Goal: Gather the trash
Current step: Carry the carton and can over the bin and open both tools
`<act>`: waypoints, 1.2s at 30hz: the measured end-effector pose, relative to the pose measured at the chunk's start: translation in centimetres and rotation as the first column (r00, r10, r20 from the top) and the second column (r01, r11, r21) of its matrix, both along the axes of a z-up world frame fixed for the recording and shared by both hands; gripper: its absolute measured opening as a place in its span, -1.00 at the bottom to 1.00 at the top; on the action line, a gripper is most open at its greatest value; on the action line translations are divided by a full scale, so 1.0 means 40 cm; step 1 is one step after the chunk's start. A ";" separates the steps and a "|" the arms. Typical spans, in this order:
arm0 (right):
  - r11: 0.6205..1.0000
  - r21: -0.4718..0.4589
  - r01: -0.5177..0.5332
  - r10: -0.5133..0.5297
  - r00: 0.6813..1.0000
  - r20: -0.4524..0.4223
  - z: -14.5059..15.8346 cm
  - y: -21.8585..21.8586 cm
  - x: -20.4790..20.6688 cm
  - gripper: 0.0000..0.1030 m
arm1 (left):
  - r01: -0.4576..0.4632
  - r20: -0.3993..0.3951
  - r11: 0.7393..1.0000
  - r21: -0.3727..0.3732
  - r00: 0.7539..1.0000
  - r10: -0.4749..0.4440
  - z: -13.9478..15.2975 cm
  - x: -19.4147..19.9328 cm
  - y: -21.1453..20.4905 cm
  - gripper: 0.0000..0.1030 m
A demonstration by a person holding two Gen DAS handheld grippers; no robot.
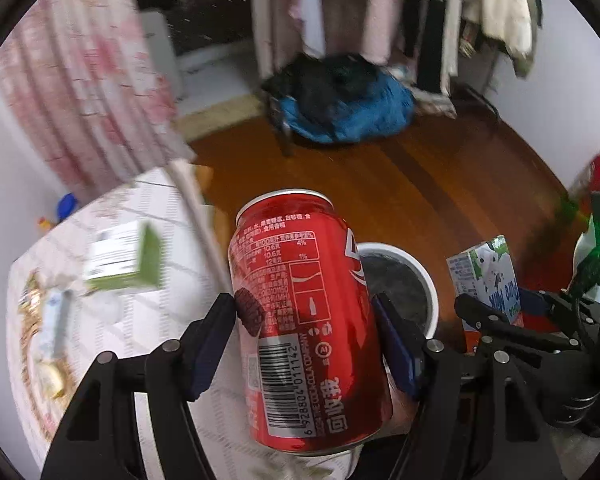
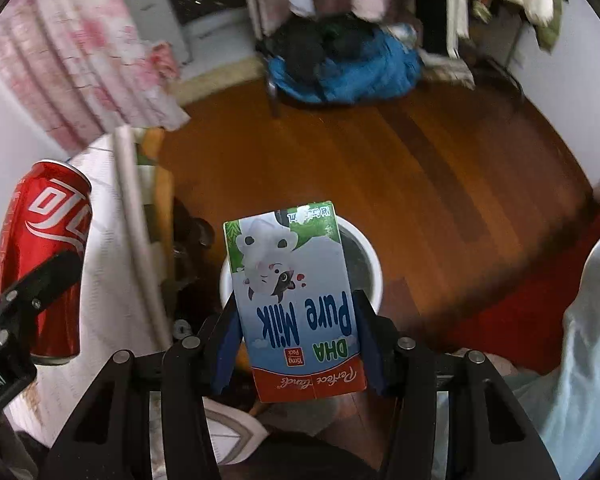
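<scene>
Right wrist: "Pure Milk" carton point(image 2: 296, 304), upside-down.

This is a lived-in room of a home, most likely a bedroom. A rack of hanging clothes point(image 1: 420, 20) fills the far wall above a wooden floor point(image 1: 440, 184). A blue and black heap of clothes or bedding point(image 2: 340, 64) lies on a low frame; blur hides which. A pink flowered curtain point(image 1: 88, 80) hangs on the left. Nearby, a table point(image 1: 160, 320) under a pale cloth carries a green box point(image 1: 124, 256), and a white bin point(image 2: 364, 248) stands on the floor.
</scene>
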State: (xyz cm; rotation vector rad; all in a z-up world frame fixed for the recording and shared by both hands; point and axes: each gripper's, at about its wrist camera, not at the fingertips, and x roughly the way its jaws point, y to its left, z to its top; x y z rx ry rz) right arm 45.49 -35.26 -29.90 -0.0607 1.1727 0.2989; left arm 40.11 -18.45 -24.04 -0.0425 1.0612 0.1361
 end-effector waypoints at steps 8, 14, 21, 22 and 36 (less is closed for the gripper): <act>0.993 0.057 0.101 -0.090 0.981 -0.171 -0.213 -0.091 0.160 0.04 | 0.089 -0.136 0.995 -0.035 0.986 -0.093 -0.178 0.171 -0.069 0.30; 0.984 0.096 0.152 -0.117 0.948 -0.295 -0.365 -0.105 0.228 0.04 | 0.114 -0.220 0.990 -0.080 0.967 -0.129 -0.280 0.230 -0.082 0.30; 0.984 0.092 0.152 -0.110 0.927 -0.359 -0.471 -0.093 0.263 0.08 | 0.076 -0.287 0.986 -0.149 0.951 -0.117 -0.339 0.252 -0.080 0.34; 0.984 0.090 0.153 -0.110 0.924 -0.365 -0.475 -0.093 0.261 0.17 | 0.073 -0.287 0.987 -0.143 0.951 -0.112 -0.339 0.251 -0.079 0.47; 0.990 -0.067 0.121 -0.136 0.945 -0.296 -0.383 -0.106 0.191 0.98 | 0.021 -0.278 0.997 -0.073 0.960 -0.040 -0.318 0.205 -0.051 1.00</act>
